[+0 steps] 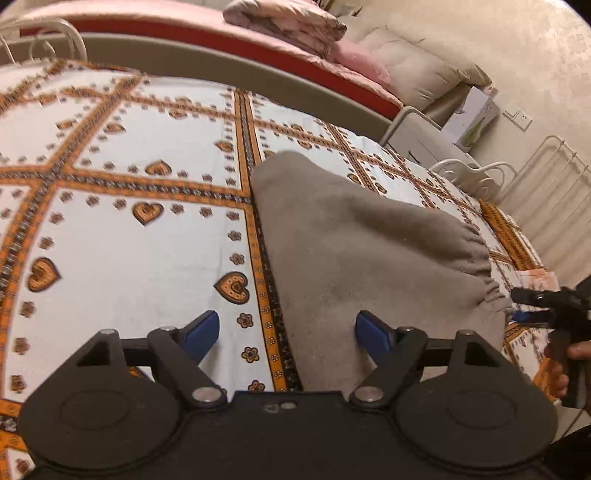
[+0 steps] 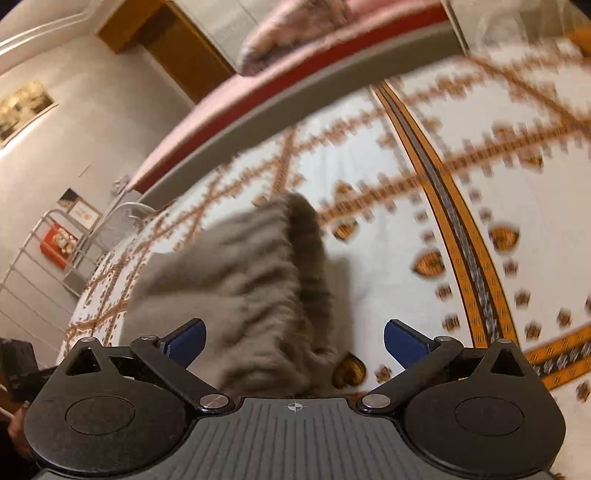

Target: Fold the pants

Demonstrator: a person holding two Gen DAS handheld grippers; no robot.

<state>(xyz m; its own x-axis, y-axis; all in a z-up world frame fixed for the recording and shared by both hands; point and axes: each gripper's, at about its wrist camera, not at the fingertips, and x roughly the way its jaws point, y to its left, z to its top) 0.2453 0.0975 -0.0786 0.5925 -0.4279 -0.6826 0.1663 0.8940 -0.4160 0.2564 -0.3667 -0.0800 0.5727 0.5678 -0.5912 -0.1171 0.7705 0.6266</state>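
Grey fleece pants (image 1: 369, 251) lie folded in a compact shape on the patterned bedsheet, with the gathered elastic waistband (image 1: 476, 251) at the right. My left gripper (image 1: 288, 328) is open and empty, hovering over the pants' near left edge. My right gripper (image 2: 293, 336) is open and empty, just above the waistband end of the pants (image 2: 251, 280); that view is motion-blurred. The right gripper also shows in the left wrist view (image 1: 532, 302) at the pants' right side, held by a hand.
The white sheet with orange heart borders (image 1: 129, 229) covers the bed. A grey bed rail (image 1: 221, 66) and a pink mattress with a folded quilt (image 1: 288, 22) lie beyond. White metal frames (image 1: 546, 177) stand at the right.
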